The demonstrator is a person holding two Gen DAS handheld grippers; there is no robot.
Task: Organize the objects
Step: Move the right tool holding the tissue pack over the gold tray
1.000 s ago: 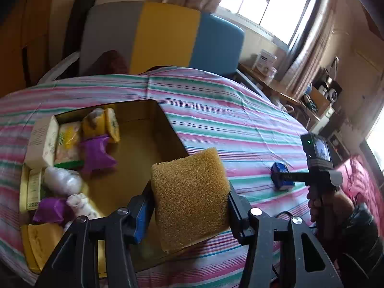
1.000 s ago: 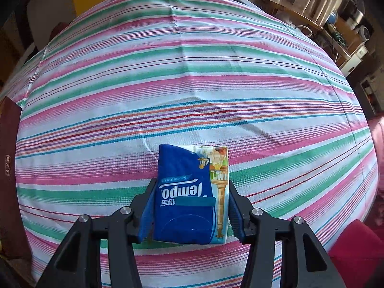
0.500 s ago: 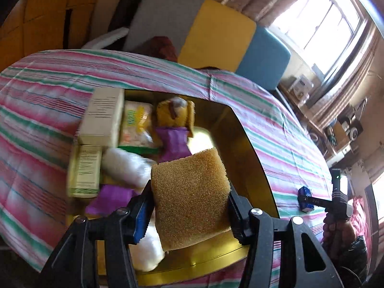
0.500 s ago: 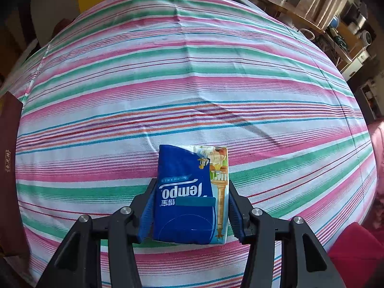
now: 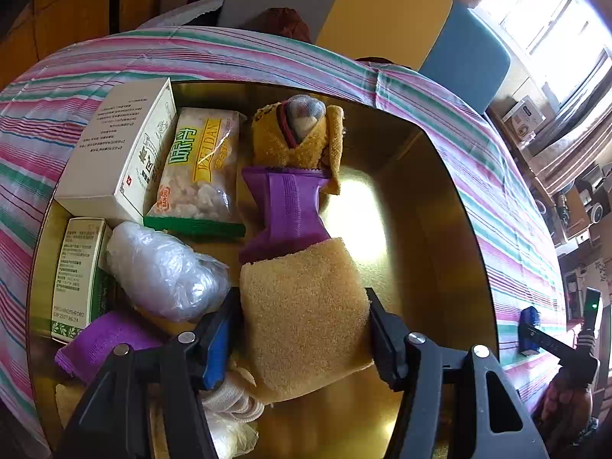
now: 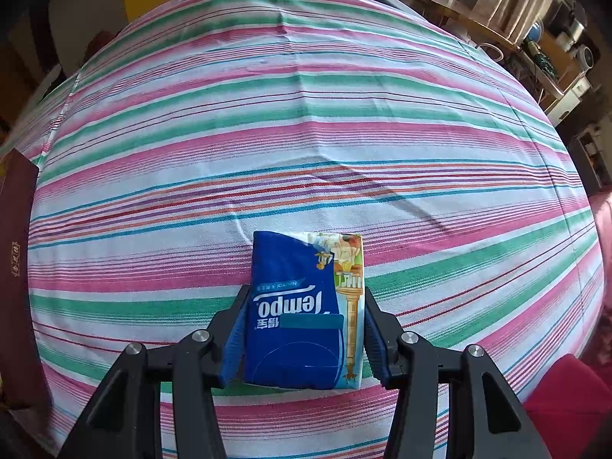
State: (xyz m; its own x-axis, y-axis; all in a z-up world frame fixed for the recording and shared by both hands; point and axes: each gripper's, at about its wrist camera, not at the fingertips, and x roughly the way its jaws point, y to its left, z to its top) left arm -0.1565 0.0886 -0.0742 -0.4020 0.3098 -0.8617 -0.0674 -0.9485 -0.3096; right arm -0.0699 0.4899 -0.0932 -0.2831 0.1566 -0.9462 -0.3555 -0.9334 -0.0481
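My left gripper (image 5: pixel 304 317) is shut on a tan sponge (image 5: pixel 306 306) and holds it over the gold-lined box (image 5: pixel 432 206), above the bare part of its floor. The box holds a white carton (image 5: pixel 118 145), a snack bag (image 5: pixel 199 168), a yellow towel roll (image 5: pixel 298 141), a purple cloth (image 5: pixel 287 210) and a plastic-wrapped bundle (image 5: pixel 160 271). My right gripper (image 6: pixel 302 325) is shut on a blue Tempo tissue pack (image 6: pixel 298 313) just above the striped tablecloth (image 6: pixel 306 134). The right gripper also shows at the far right of the left wrist view (image 5: pixel 535 334).
A green-and-white carton (image 5: pixel 76 275), a second purple cloth (image 5: pixel 103 344) and white wrapped items (image 5: pixel 229 409) fill the box's near left. The box's dark outer wall (image 6: pixel 15 267) stands at the left edge of the right wrist view. A sofa (image 5: pixel 382 19) lies beyond the table.
My left gripper has carried the sponge from beside the box to over its inside and lower towards the floor. My right gripper and the tissue pack have stayed nearly still.
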